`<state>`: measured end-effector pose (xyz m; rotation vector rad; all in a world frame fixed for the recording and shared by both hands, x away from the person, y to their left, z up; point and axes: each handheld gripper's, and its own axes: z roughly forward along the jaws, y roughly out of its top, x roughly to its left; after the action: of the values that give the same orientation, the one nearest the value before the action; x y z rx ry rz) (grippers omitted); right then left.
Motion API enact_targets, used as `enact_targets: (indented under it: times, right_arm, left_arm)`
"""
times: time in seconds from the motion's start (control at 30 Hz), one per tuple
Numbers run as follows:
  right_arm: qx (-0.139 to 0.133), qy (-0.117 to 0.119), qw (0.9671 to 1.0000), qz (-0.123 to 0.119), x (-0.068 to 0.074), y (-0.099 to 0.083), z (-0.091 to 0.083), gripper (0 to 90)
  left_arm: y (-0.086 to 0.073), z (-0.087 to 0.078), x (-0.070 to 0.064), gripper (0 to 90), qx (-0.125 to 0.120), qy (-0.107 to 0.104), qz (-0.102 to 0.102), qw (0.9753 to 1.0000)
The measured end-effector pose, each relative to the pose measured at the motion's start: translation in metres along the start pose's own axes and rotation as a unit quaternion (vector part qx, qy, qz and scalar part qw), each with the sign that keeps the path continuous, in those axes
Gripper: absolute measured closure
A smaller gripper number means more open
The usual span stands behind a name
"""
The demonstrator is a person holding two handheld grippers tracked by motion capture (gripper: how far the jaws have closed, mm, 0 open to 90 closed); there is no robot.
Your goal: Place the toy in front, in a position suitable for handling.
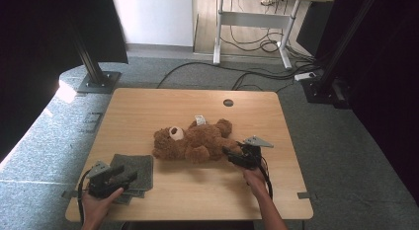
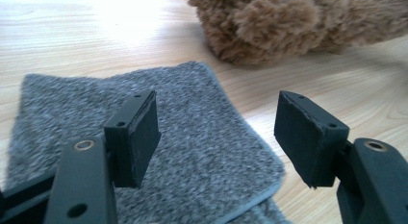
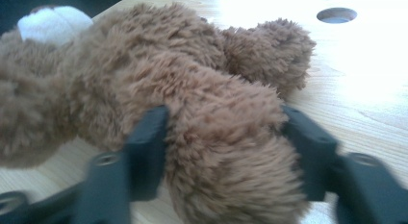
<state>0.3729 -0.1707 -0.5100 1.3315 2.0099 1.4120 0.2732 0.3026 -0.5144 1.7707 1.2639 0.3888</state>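
Right tongs [image 3: 223,152] straddle the teddy's leg [image 3: 231,147]; bare table [image 1: 148,104] beyond.

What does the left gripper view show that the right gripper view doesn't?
The left gripper view has the grey cloth lying flat on the table, with the left gripper open above it, its fingers holding nothing. The right gripper view has the right gripper with its fingers on either side of one leg of the teddy bear, plus the bear's white muzzle and a round hole in the tabletop. Both views take in brown fur and the wooden table.
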Motion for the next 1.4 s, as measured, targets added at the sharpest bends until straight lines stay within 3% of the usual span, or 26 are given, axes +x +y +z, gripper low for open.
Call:
enact_targets:
  times: [0.03, 0.17, 0.37, 0.5, 0.53, 0.6, 0.63, 0.7, 0.73, 0.87, 0.93, 1.1, 1.13, 1.17, 1.2, 1.23, 1.3, 1.4]
  right_arm:
    - [0.005, -0.001, 1.0000, 0.001, -0.001, -0.003, -0.002, 54.0]
    - [0.005, 0.007, 1.0000, -0.004, 0.000, -0.009, -0.012, 62.6]
    - [0.002, 0.012, 0.9998, -0.014, 0.005, -0.020, -0.022, 65.5]
    - [-0.001, 0.019, 0.9997, -0.011, 0.007, -0.026, -0.028, 66.0]
    - [-0.001, 0.019, 0.9997, -0.011, 0.007, -0.026, -0.028, 66.0]
    - [-0.004, 0.023, 0.9996, -0.012, 0.009, -0.028, -0.030, 66.0]
    - [-0.004, 0.023, 0.9996, -0.012, 0.009, -0.028, -0.030, 66.0]
    - [-0.004, 0.026, 0.9995, -0.017, 0.008, -0.028, -0.031, 65.7]
    - [-0.004, 0.026, 0.9995, -0.017, 0.008, -0.028, -0.031, 65.7]
    - [-0.004, 0.031, 0.9994, -0.013, 0.007, -0.029, -0.032, 65.4]
    - [-0.004, 0.033, 0.9994, -0.012, 0.006, -0.030, -0.031, 65.3]
    - [-0.003, 0.032, 0.9994, -0.014, 0.006, -0.031, -0.031, 64.9]
    - [-0.002, 0.032, 0.9994, -0.012, 0.007, -0.032, -0.031, 64.9]
    - [-0.001, 0.032, 0.9994, -0.013, 0.007, -0.032, -0.030, 64.9]
    - [-0.001, 0.032, 0.9994, -0.013, 0.007, -0.032, -0.030, 64.9]
    - [0.000, 0.032, 0.9994, -0.013, 0.007, -0.033, -0.030, 64.9]
    - [0.000, 0.031, 0.9994, -0.014, 0.007, -0.033, -0.030, 64.9]
    - [0.001, 0.029, 0.9995, -0.014, 0.007, -0.033, -0.029, 64.8]
  left_arm:
    - [0.000, -0.001, 0.002, 31.2, 0.002, 0.003, -0.004, 1.0000]
    - [0.001, -0.002, 0.007, 28.4, 0.008, 0.017, -0.013, 0.9997]
    - [0.000, -0.002, 0.007, 21.1, 0.030, 0.022, -0.019, 0.9991]
    - [-0.002, 0.007, 0.003, 14.2, 0.062, 0.025, -0.004, 0.9978]
    - [-0.002, 0.010, 0.002, 14.2, 0.072, 0.032, 0.001, 0.9969]
    - [-0.002, 0.024, 0.002, 11.9, 0.110, 0.057, 0.014, 0.9922]
    - [-0.002, 0.024, 0.002, 11.4, 0.110, 0.057, 0.014, 0.9922]
    - [-0.004, 0.034, 0.000, 11.0, 0.133, 0.084, 0.027, 0.9872]
    - [-0.004, 0.034, 0.000, 10.9, 0.133, 0.084, 0.027, 0.9872]
    - [-0.006, 0.039, -0.006, 10.1, 0.140, 0.111, 0.048, 0.9827]
    - [-0.004, 0.040, -0.007, 10.5, 0.145, 0.119, 0.046, 0.9811]
    - [-0.004, 0.039, -0.006, 20.4, 0.132, 0.124, 0.046, 0.9824]
    - [-0.005, 0.039, -0.005, 26.7, 0.122, 0.121, 0.051, 0.9838]
    - [-0.006, 0.038, -0.004, 40.1, 0.113, 0.119, 0.052, 0.9851]
    - [-0.006, 0.037, -0.003, 40.1, 0.109, 0.120, 0.052, 0.9854]
    - [-0.006, 0.037, -0.002, 46.8, 0.106, 0.120, 0.052, 0.9857]
    - [-0.006, 0.036, 0.000, 49.9, 0.104, 0.120, 0.051, 0.9860]
    - [-0.005, 0.035, 0.002, 62.6, 0.102, 0.120, 0.046, 0.9865]
